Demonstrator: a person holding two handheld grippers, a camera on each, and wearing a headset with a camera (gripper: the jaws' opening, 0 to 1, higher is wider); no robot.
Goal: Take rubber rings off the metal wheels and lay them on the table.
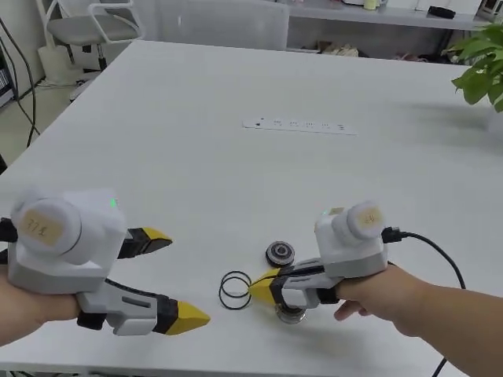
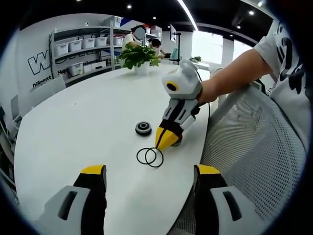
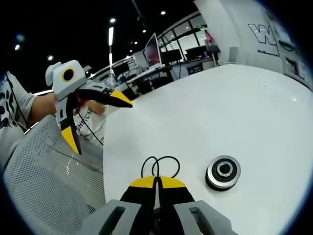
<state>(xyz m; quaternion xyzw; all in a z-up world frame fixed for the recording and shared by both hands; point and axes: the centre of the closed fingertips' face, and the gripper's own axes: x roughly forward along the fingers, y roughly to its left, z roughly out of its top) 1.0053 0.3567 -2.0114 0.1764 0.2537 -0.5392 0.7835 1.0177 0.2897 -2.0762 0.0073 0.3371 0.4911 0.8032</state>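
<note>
Left gripper (image 1: 187,277) gapes near table (image 1: 236,157) edge; rings (image 1: 234,290) beside right gripper (image 1: 254,287)

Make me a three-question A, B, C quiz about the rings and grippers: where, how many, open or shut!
1. Where are the rubber rings? A in a bowl; B on the table by the right gripper's tips; C in a drawer.
2. How many rings lie there? A two; B five; C none.
3. The left gripper is: A shut on a ring; B shut on a spoon; C open.
Answers: B, they lie flat on the white top; A, two black loops overlap; C, its jaws stand wide apart.
</note>
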